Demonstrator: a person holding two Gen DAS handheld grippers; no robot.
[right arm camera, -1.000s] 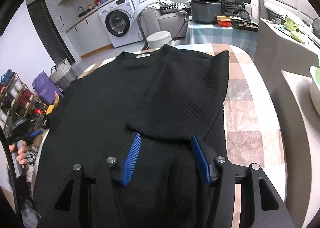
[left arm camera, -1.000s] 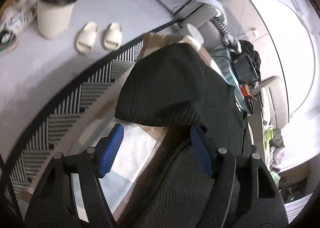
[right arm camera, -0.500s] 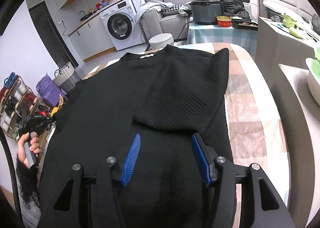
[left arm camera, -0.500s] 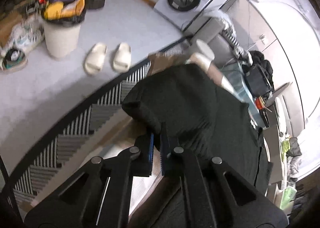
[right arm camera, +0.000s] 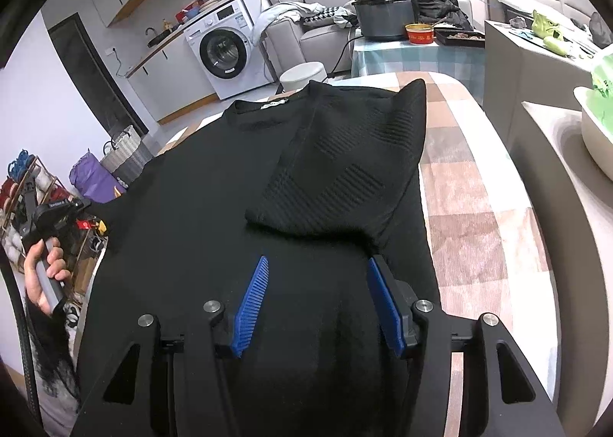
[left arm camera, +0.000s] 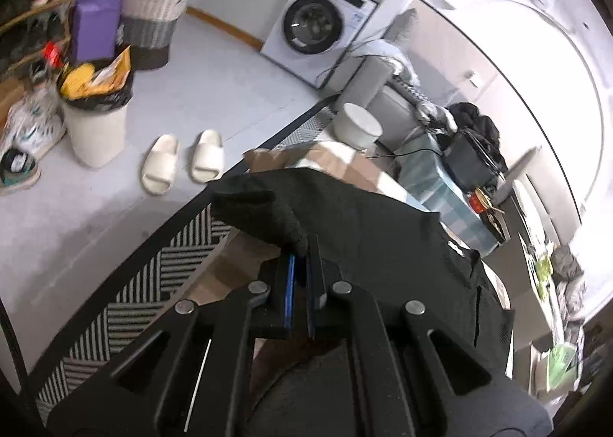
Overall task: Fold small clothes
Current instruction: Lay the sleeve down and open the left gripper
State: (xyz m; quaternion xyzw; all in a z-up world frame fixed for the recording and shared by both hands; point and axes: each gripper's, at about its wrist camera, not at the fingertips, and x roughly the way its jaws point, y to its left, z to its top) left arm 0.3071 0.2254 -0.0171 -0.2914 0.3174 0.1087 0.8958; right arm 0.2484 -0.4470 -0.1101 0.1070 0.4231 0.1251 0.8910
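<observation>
One sleeve down, one to go, by the look of it. Over on the left, the left gripper [left arm camera: 300, 276] has snapped its jaws together on the free sleeve [left arm camera: 264, 213] of the black top [right arm camera: 191, 230] — a second ago those blue pads stood wide apart over the cloth, and now they pinch its edge. The sleeve end is off the table [right arm camera: 471, 184] too, lifted and hanging clear above the striped rug [left arm camera: 126, 283], where before it lay flat. That reads as the start of the second fold: carry this sleeve across the body to match the other side.

In the middle, the top lies spread on the checked table, collar at the far end, with the other sleeve [right arm camera: 345, 176] already folded in across the chest.

On the right, the right gripper [right arm camera: 314, 299] hovers low over the hem area, jaws apart and just eased a touch wider, nothing between them but the flat cloth beneath; whether the tips touch it I cannot tell.

Now the blind spots. How much cloth the left pads really have is hidden behind the fingers. The near hem is covered by both gripper bodies. In the right view only the person's hand [right arm camera: 44, 276] on the left tool shows at the frame edge, and the pinch itself is hidden there.
</observation>
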